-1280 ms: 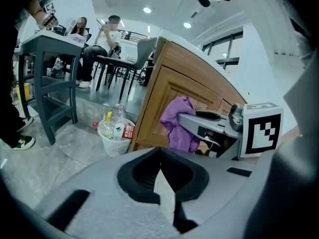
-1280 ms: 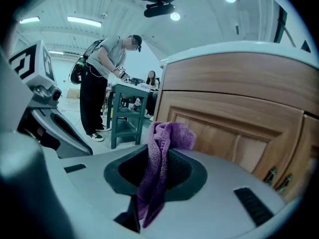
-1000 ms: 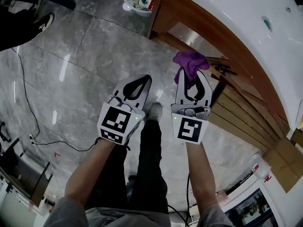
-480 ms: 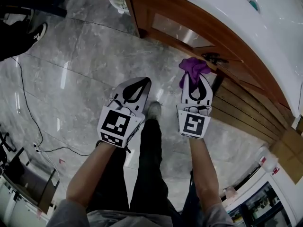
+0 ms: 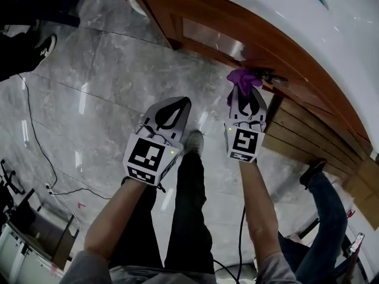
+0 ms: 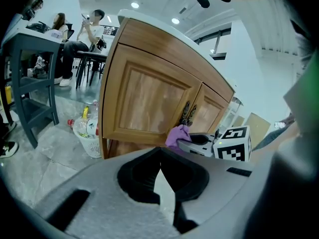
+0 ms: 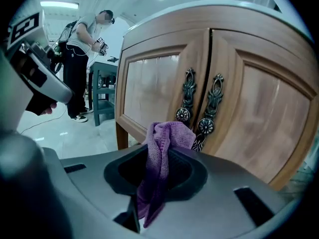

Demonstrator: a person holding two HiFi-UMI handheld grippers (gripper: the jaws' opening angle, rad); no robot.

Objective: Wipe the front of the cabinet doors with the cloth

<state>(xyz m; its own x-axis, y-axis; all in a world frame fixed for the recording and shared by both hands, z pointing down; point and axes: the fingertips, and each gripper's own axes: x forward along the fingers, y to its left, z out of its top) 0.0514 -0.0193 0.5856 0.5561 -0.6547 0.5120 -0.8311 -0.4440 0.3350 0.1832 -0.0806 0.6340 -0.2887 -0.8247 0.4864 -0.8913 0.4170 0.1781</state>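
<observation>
The purple cloth (image 7: 167, 138) hangs bunched from my right gripper (image 7: 162, 147), which is shut on it. The cloth's top sits just short of the two ornate metal handles (image 7: 185, 101) where the wooden cabinet doors (image 7: 149, 91) meet. In the head view the cloth (image 5: 241, 78) is right at the door front (image 5: 237, 34), ahead of the right gripper (image 5: 244, 93). My left gripper (image 5: 182, 102) hovers over the floor to the left, shut with nothing in it. From the left gripper view (image 6: 160, 151) I see the cloth (image 6: 177, 136) against the doors (image 6: 149, 98).
A white basket of bottles (image 6: 87, 131) stands by the cabinet's left corner. A white countertop (image 5: 308, 22) overhangs the doors. Another person's leg and shoe (image 5: 312, 170) are at the right. A cable (image 5: 35, 141) lies on the marble floor at the left. A person (image 7: 82, 59) stands beyond.
My right gripper has carried the cloth forward, up to the door handles. Another person's leg has come into view at the right. The left gripper has stayed where it was.
</observation>
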